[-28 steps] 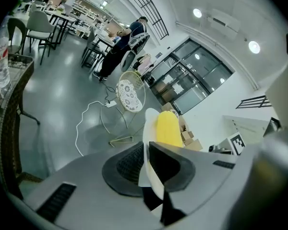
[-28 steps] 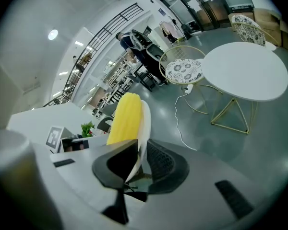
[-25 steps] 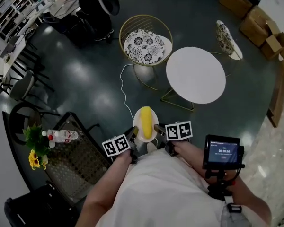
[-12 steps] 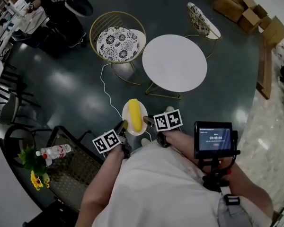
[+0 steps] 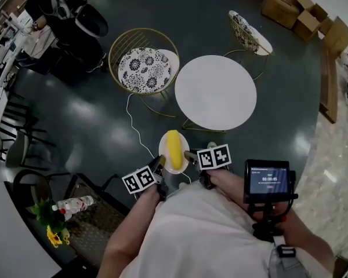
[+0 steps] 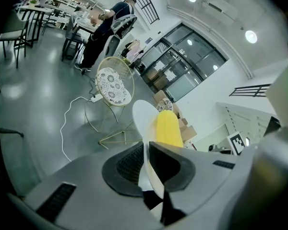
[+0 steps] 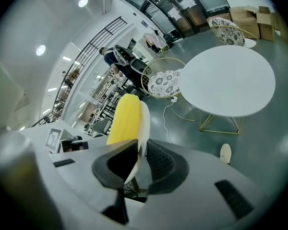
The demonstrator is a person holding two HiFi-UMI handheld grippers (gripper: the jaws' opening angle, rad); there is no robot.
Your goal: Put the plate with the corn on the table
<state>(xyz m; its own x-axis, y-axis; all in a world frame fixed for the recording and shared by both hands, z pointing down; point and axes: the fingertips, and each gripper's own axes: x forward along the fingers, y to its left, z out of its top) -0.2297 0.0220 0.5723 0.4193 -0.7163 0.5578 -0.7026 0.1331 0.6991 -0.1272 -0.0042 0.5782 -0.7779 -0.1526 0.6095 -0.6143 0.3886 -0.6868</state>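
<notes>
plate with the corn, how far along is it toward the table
Done: the plate, corn on it, is lifted, the left gripper and right gripper each clamped on its rim. In hand: it hangs over the floor, short of the round white table. Left: reach the table, set it down, release.

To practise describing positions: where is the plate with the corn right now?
Head view, centre: the plate hangs in the air between the left gripper and the right gripper, both shut on its rim, just short of the round white table.
</notes>
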